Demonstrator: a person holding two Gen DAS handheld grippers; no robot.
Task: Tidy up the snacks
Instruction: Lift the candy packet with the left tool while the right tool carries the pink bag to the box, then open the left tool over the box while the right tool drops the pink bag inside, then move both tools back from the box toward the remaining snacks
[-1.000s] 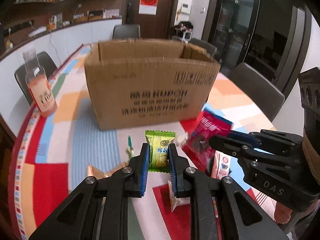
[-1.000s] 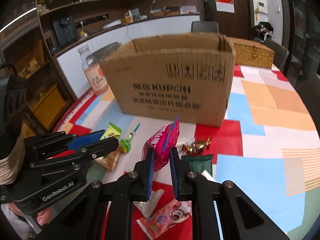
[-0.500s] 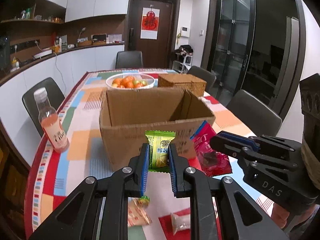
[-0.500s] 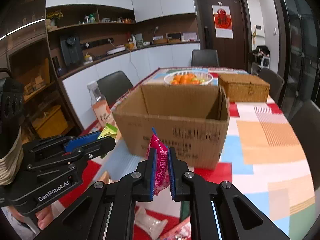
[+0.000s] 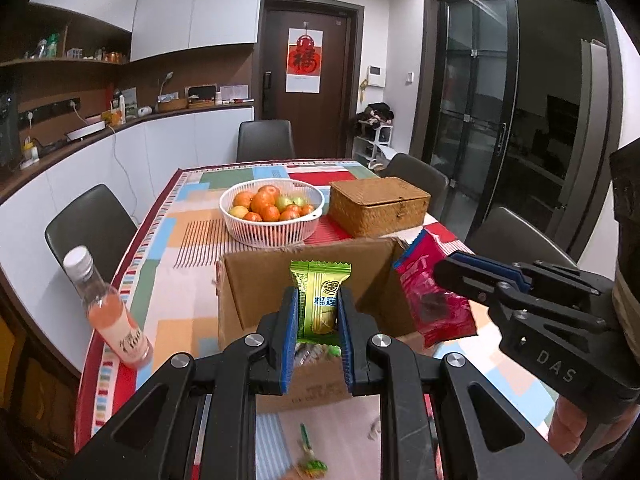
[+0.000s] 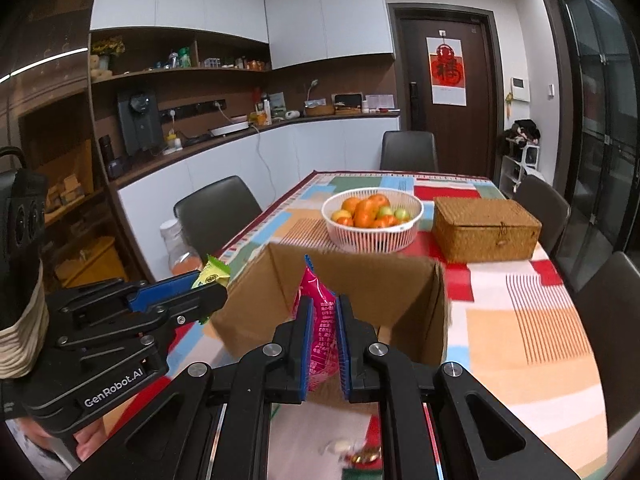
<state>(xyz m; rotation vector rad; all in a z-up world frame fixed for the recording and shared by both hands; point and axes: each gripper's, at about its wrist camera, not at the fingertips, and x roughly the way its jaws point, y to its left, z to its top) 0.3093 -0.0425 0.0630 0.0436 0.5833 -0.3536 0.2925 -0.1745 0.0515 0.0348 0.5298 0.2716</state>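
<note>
Gripping a green snack packet [image 5: 320, 300] at frame centre, the left gripper [image 5: 318, 320] is hovering over the cardboard box [image 5: 256, 292]; the right gripper [image 6: 323, 332] is pinching a pink packet [image 6: 316, 300]. Releasing should probably wait until both are clearing the near wall.

- A home dining kitchen: long table [image 5: 192, 216] with patchwork cloth, ringed by chairs [image 6: 408, 156].
- Fitted cabinets [image 6: 320, 12], cluttered counter [image 6: 256, 128], fruit basket [image 5: 272, 216].

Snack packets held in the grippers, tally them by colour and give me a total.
Green: 1, the green packet in the left gripper
Red-pink: 1, the red-pink packet in the right gripper
Total: 2
</note>
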